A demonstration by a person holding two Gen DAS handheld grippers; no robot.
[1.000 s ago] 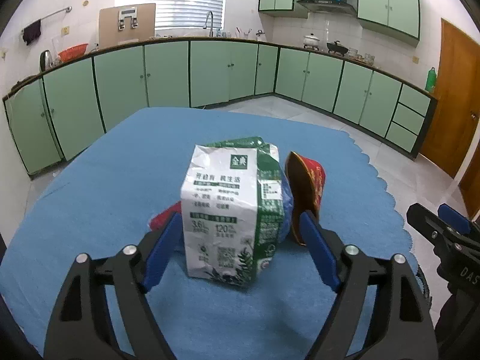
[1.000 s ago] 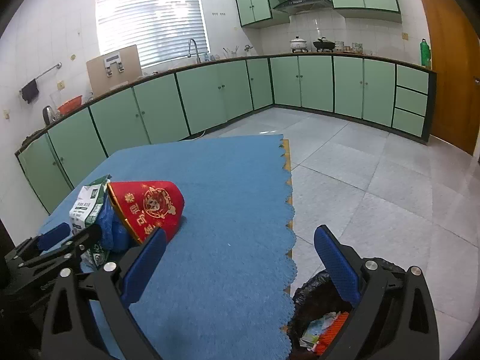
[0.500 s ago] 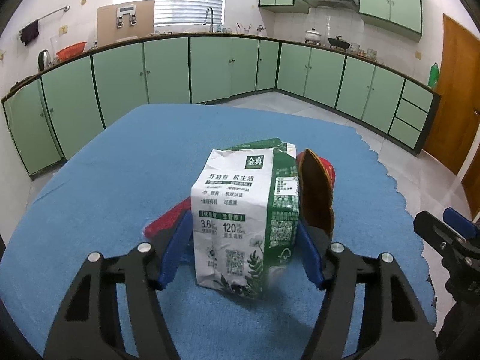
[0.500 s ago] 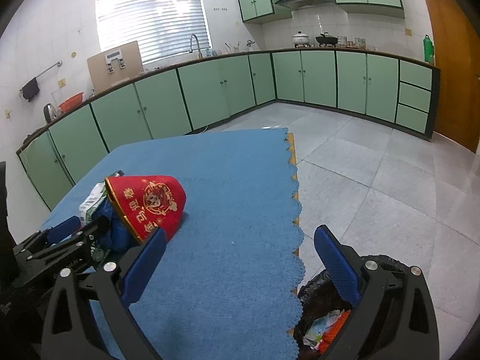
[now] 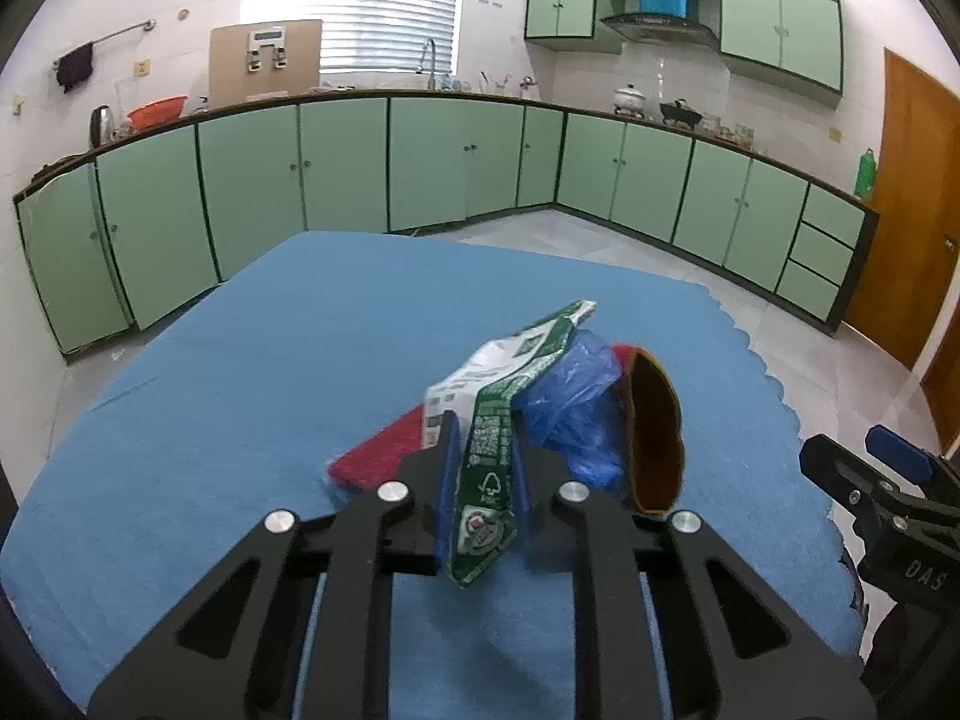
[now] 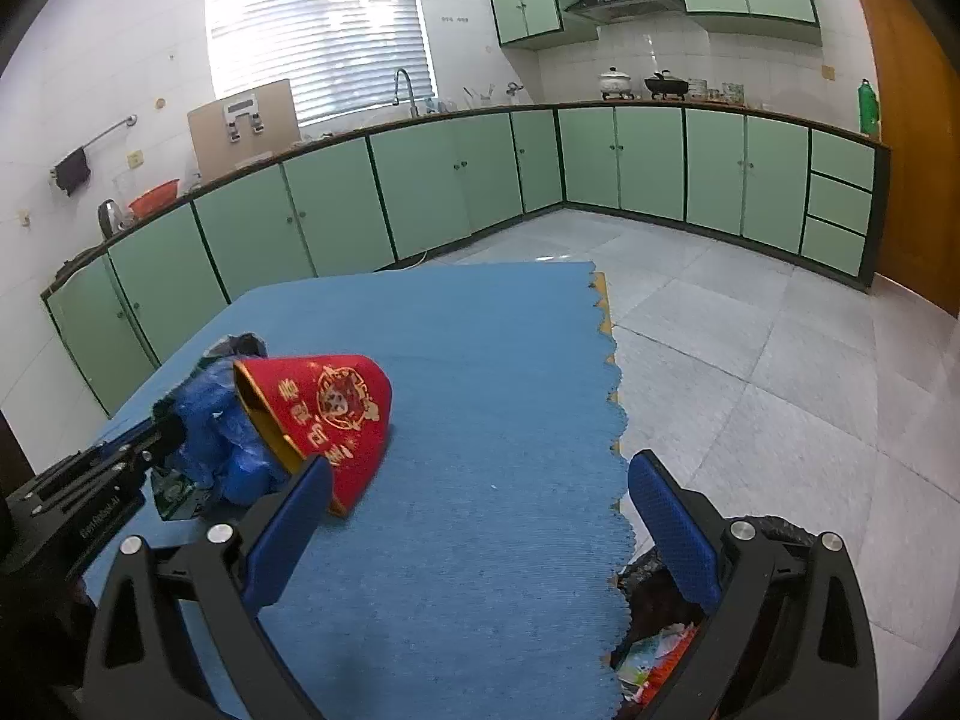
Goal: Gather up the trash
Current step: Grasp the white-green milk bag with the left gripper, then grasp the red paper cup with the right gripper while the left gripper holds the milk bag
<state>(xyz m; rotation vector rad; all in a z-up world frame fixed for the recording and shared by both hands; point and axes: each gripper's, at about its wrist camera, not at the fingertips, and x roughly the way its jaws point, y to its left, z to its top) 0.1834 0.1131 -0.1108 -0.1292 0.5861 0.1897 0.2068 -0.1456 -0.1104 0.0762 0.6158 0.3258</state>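
A green-and-white milk carton (image 5: 516,354) lies squashed flat on the blue tablecloth (image 5: 240,360). My left gripper (image 5: 483,438) is closing its jaws on it, and the pads press both sides of the carton. Right beside it are a crumpled blue plastic bag (image 5: 576,402) and a red paper cup (image 5: 654,432) lying on its side. In the right wrist view the cup (image 6: 330,408) and the bag (image 6: 222,438) lie left of my right gripper (image 6: 480,474), which stands open with nothing between its fingers, over the table's right edge. The left gripper (image 6: 162,432) shows at the far left there.
A flat red piece (image 5: 378,450) lies under the carton's left side. A black trash bag (image 6: 660,630) with scraps in it stands on the floor below the table's scalloped right edge. Green cabinets (image 6: 420,192) run along the walls beyond the tiled floor.
The left jaws have closed from wide open onto the carton, and it has gone from a full box shape to a flat, tilted strip. The right gripper has stayed open in place.
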